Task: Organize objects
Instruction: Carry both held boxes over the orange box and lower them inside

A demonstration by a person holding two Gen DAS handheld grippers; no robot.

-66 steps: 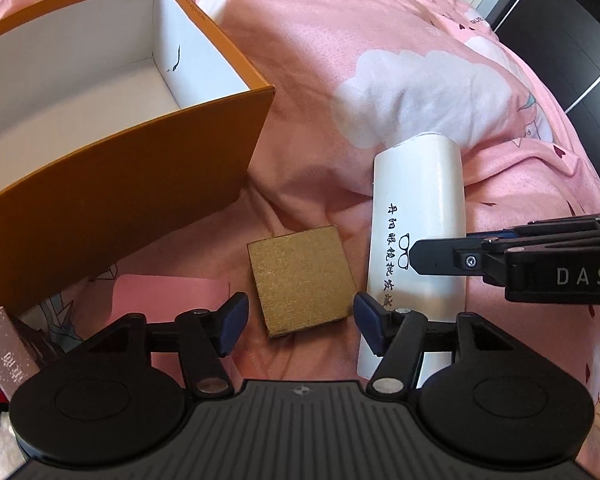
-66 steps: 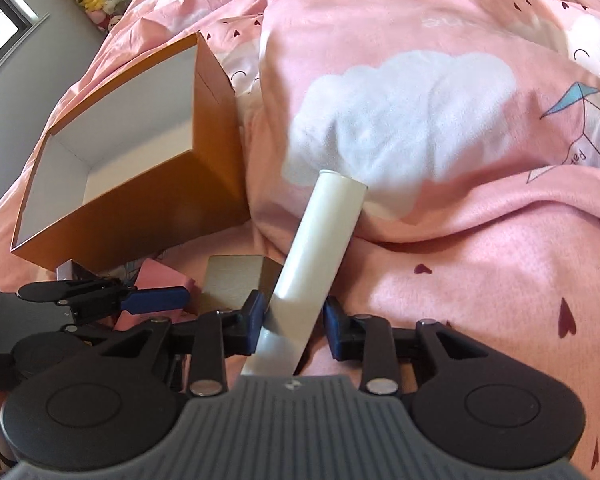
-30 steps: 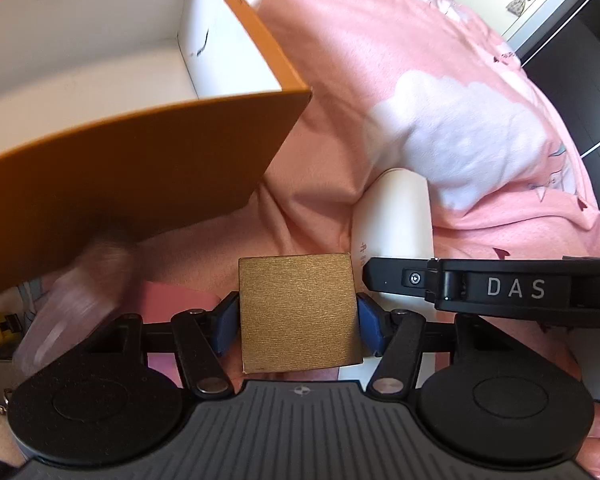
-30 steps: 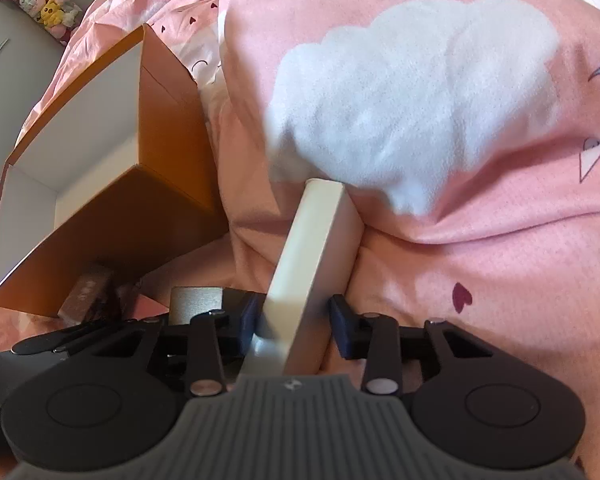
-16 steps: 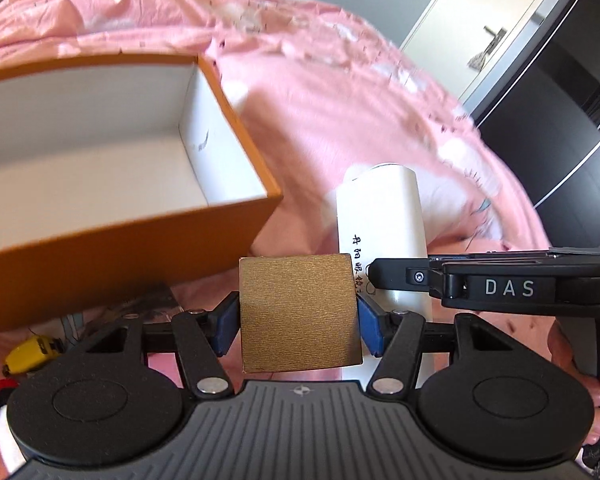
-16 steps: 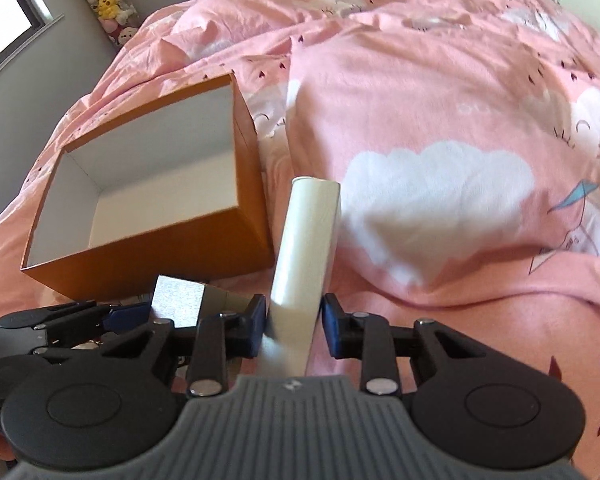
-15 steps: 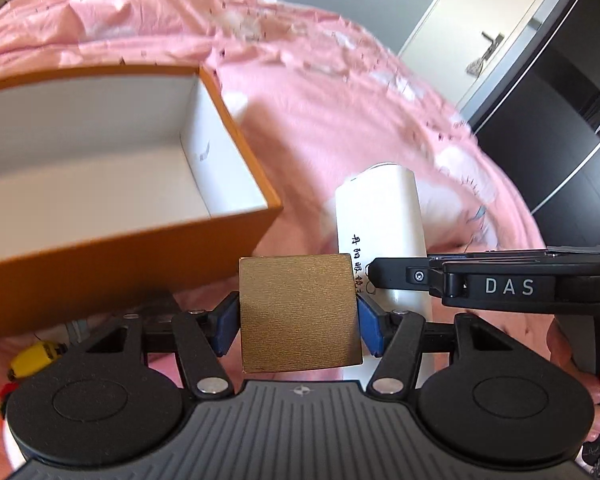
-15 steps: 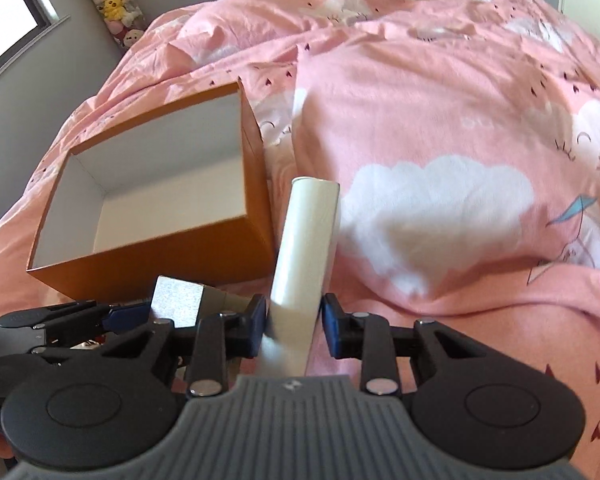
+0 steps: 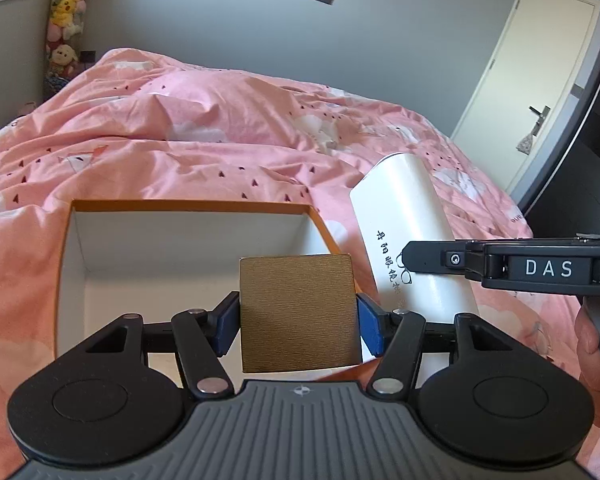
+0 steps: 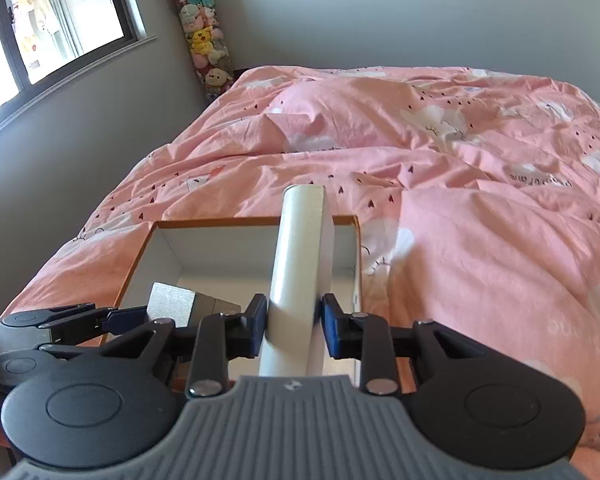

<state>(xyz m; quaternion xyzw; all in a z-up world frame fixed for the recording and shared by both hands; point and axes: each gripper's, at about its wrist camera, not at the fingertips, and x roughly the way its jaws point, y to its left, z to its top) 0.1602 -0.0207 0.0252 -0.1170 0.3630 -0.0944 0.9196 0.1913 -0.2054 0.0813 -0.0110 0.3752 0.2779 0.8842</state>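
While both objects hang above the open orange box (image 9: 188,208), the left hand-held gripper (image 9: 298,320) is clamped on the gold square box (image 9: 298,312), with a blue pad pressed on each of its side edges. This flat grasp keeps the gold face turned to the camera, so the piece can probably go down flat on the white floor of the box.

The right hand-held gripper (image 10: 294,326) grasps the white case (image 10: 300,264) near its lower end. The case points away toward 12 o'clock, over the box rim. In the left wrist view the same case (image 9: 412,232) is at 2 o'clock from the gold box, tilted, with black printed characters on it, and the right tool crosses it from 3 o'clock.

The orange box stands on the pink bed cover (image 10: 480,208) and looks empty inside. I judge that both things are carried there for storage, and the long case needs to lie along the longer side to fit.
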